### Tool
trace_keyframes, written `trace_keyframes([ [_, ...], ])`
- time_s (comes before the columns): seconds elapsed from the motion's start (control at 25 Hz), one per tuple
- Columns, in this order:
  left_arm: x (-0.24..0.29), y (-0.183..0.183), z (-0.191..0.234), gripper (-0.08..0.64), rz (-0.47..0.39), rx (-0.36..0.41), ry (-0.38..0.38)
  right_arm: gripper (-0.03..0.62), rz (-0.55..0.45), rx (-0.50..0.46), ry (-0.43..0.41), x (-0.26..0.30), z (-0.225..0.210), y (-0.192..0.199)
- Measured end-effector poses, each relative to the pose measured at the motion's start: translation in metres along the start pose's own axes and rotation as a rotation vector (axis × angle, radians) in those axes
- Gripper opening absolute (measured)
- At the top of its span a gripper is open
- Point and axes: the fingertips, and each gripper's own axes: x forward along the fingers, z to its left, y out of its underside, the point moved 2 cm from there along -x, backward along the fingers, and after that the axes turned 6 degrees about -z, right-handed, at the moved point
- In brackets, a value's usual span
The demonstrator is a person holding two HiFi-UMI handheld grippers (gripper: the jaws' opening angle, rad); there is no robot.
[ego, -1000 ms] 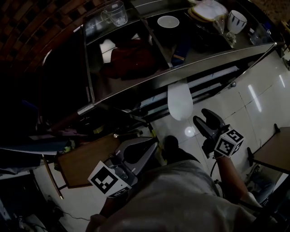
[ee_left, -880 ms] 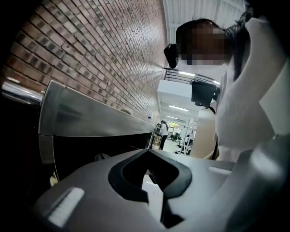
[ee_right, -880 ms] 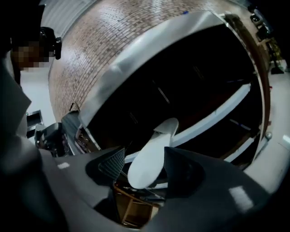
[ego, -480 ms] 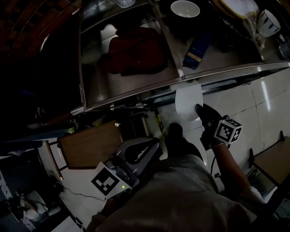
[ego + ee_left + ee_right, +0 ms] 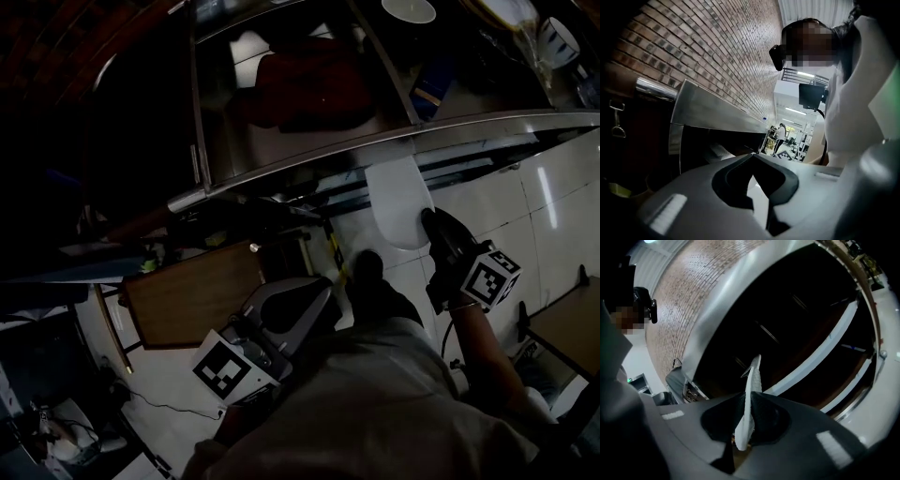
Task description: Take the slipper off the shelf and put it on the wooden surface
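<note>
Closing from wide apart, my right gripper (image 5: pixel 435 221) now pinches the white slipper (image 5: pixel 396 197) by its thin edge at the shelf (image 5: pixel 309 155) front; my left gripper (image 5: pixel 322 292) is pressed together, empty, so lifting toward the wooden surface (image 5: pixel 187 300) should come next

The right hand-held gripper (image 5: pixel 439 228), wide open and short of the slipper (image 5: pixel 397 199) 1 second ago, has moved up to its near edge and closed, pinching the thin sole.
</note>
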Motion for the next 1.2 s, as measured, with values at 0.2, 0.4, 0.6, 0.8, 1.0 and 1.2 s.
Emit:
trace_keyframes([
  [0.2, -0.057, -0.004, -0.009, -0.008, -0.082, 0.042, 0.032, 0.037, -0.087, -0.017, 0.047, -0.034, 0.052, 0.018],
  [0.4, -0.154, 0.014, -0.012, -0.008, -0.070, 0.051, 0.026, 0.037, -0.205, -0.045, 0.103, -0.084, 0.126, 0.062],
  [0.6, -0.218, 0.036, -0.012, -0.009, 0.070, 0.178, 0.092, 0.035, -0.275, -0.083, 0.192, -0.133, 0.181, 0.124],
  [0.8, -0.240, 0.016, -0.027, -0.009, -0.075, 0.146, 0.151, 0.035, -0.289, -0.163, 0.231, -0.174, 0.223, 0.145],
  [1.0, -0.266, 0.032, -0.056, -0.009, -0.069, 0.130, 0.193, 0.035, -0.373, -0.122, 0.204, -0.199, 0.247, 0.163],
  [1.2, -0.286, 0.024, -0.079, -0.009, -0.128, 0.153, 0.175, 0.037, -0.376, -0.158, 0.132, -0.228, 0.281, 0.190],
])
